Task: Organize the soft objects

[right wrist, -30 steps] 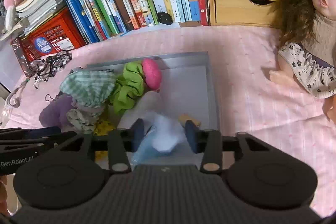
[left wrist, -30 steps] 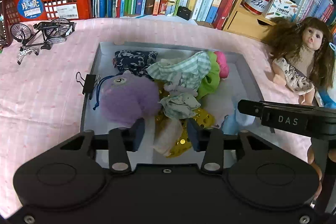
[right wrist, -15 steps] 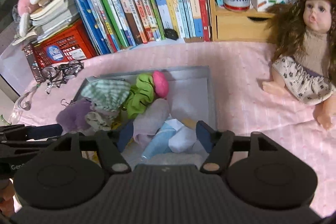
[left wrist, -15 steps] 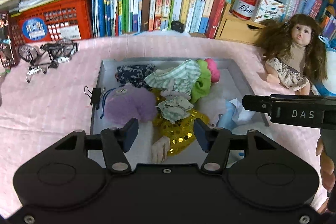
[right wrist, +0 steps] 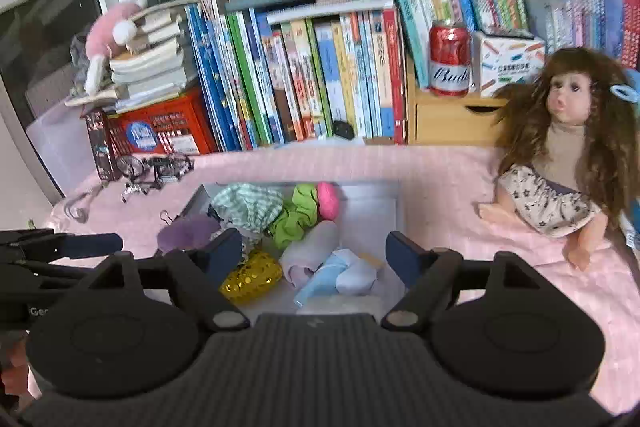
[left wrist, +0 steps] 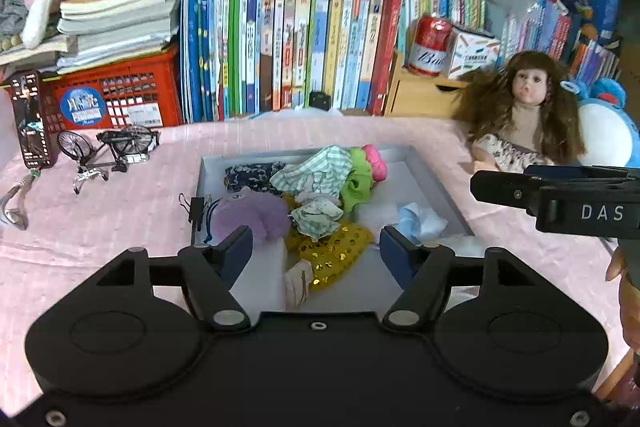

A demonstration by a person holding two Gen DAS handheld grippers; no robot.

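A grey tray (left wrist: 436, 183) (right wrist: 390, 211) on the pink cloth holds several soft things: a purple plush (left wrist: 250, 213), a yellow sequin pouch (left wrist: 334, 253) (right wrist: 250, 275), a green-checked cloth (left wrist: 316, 171), a green and pink scrunchie (left wrist: 362, 173) (right wrist: 308, 211) and a light blue cloth (left wrist: 420, 221) (right wrist: 340, 273). My left gripper (left wrist: 316, 249) hangs above the tray's near edge, its jaws opening with nothing pressed between them. My right gripper (right wrist: 314, 253) hovers over the tray's near right part, jaws also opening and holding nothing.
A doll (left wrist: 524, 119) (right wrist: 560, 155) sits right of the tray beside a blue plush (left wrist: 608, 131). A toy bicycle (left wrist: 108, 147) and a binder clip (left wrist: 196, 205) lie to the left. Books (left wrist: 296, 39), a red crate (left wrist: 116, 95), a can (left wrist: 430, 45) and a wooden drawer box (right wrist: 452, 119) line the back.
Both grippers rose and pulled back from the tray while their jaws spread wider. The beige piece and the blue-white cloth that lay between the jaws now rest in the tray.
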